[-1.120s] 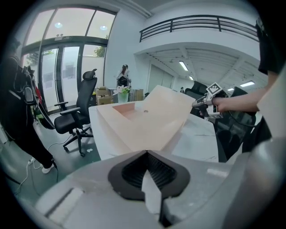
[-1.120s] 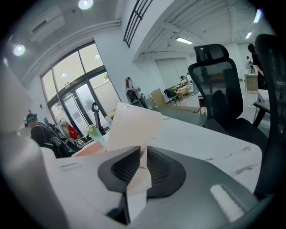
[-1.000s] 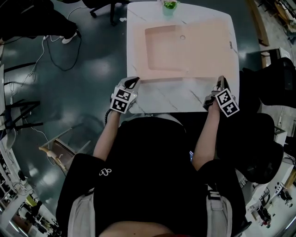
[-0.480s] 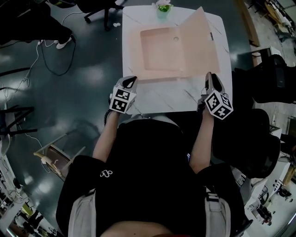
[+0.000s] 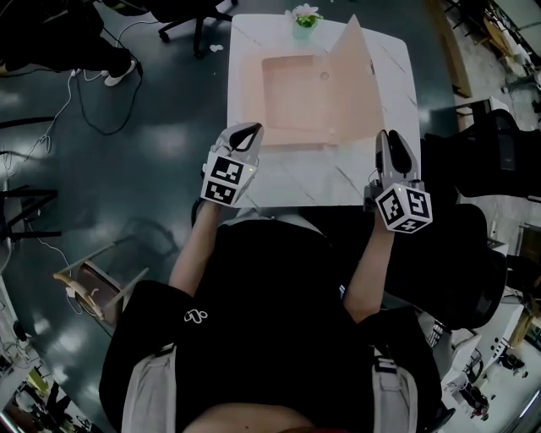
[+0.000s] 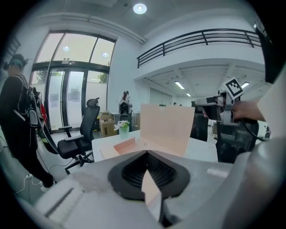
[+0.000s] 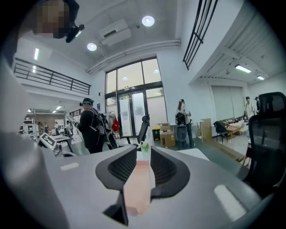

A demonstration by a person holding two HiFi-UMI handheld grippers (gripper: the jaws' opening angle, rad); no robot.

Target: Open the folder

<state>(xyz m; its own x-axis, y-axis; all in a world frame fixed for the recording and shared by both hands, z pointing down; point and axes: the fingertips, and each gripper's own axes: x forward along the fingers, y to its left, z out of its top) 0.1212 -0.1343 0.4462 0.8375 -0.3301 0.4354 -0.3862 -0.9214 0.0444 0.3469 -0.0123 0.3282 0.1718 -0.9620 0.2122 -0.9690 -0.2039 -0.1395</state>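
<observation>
A peach folder lies on the white marble table (image 5: 321,182). Its base (image 5: 296,97) is flat and its right-hand cover (image 5: 351,68) stands steeply up on its own. The left gripper view shows that cover (image 6: 167,129) as an upright panel beside the base (image 6: 125,145). My left gripper (image 5: 247,129) hovers by the folder's near left corner, its tips together (image 6: 146,153) and nothing held. My right gripper (image 5: 383,135) hangs off the near right, apart from the cover. Its jaws have just been opening and stand open (image 7: 143,150), with only the folder seen through the gap.
A glass with a green plant (image 5: 304,19) stands at the table's far edge behind the folder. Black office chairs are at the right (image 5: 482,161) and far left (image 6: 82,134). A person in black (image 6: 18,116) stands left of the table. Cables lie on the floor (image 5: 101,93).
The folder's right-hand cover, flat a second ago, has swung up to stand steeply. The right gripper has let go of its near corner. Both grippers have risen off the table.
</observation>
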